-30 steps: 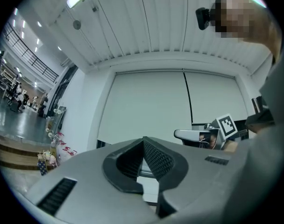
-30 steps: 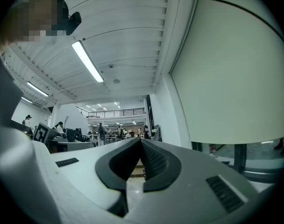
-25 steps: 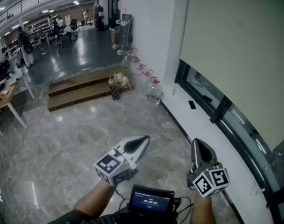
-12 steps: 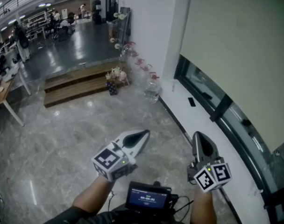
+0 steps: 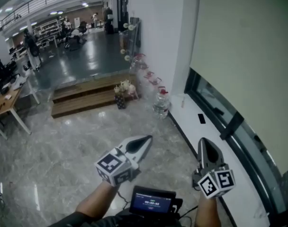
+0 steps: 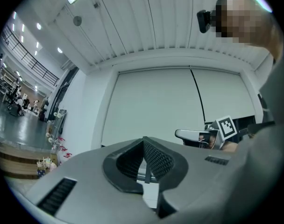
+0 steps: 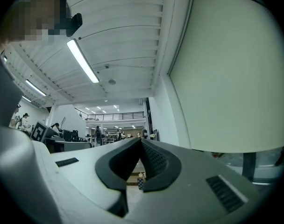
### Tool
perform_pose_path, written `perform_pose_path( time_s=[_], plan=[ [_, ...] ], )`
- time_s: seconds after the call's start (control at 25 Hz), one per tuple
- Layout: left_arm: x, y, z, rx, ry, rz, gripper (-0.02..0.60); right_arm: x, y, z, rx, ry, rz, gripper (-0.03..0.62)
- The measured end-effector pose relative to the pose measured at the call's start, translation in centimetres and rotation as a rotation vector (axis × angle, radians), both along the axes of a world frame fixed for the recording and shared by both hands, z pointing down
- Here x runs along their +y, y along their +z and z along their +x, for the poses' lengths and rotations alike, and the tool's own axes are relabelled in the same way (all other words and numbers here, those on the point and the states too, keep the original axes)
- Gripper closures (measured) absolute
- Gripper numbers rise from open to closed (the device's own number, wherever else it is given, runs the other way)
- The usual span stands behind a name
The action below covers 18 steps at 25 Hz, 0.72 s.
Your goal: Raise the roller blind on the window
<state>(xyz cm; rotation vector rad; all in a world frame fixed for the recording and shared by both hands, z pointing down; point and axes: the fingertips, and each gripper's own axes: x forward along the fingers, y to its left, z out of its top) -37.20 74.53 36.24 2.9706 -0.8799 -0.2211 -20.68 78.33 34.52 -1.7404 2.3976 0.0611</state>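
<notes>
The left gripper (image 5: 145,141) and right gripper (image 5: 203,143) are pointing forward at low level, side by side but apart, each showing jaws clenched tip to tip on nothing. The blind (image 5: 248,46) is hanging at right, covering most of the window (image 5: 215,105) above the sill (image 5: 189,122), well apart from both grippers.

Matt fabric roller blind (image 5: 248,46), glossy marble floor (image 5: 54,150), wooden steps (image 5: 82,98)

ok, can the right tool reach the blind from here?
Probably yes. The right tool, shut and empty, hangs over the sill with nothing between it and the lower edge of the blind. Whether it's close enough yet, I can't tell.
</notes>
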Motion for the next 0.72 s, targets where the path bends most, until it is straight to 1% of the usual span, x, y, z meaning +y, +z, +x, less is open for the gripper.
perform_pose_path(
  time_s=[0.12,0.28,0.4,0.48,0.6,0.72],
  plan=[
    [-1.9,0.0,2.5,0.0,0.008,0.011,0.592,-2.1,-0.4,2.3,0.002,-0.004,-0.003,0.594],
    [-4.1,-0.4,5.9,0.007,0.007,-0.001,0.592,-4.6,-0.5,5.0,-0.001,-0.046,0.024,0.594],
    [-5.7,-0.5,8.4,0.004,0.024,0.003,0.592,-6.0,-1.1,6.8,-0.009,-0.07,0.036,0.591],
    [-6.6,-0.6,9.6,-0.007,0.021,0.007,0.592,-6.8,-1.2,7.9,-0.001,-0.078,0.029,0.589],
    [-8.1,-0.4,11.0,-0.005,0.016,0.013,0.592,-8.4,-0.8,9.6,0.008,-0.071,0.021,0.589],
    [-10.0,0.0,11.7,-0.012,0.001,-0.015,0.592,-9.9,-0.3,10.5,-0.01,-0.063,0.007,0.589]
  ],
)
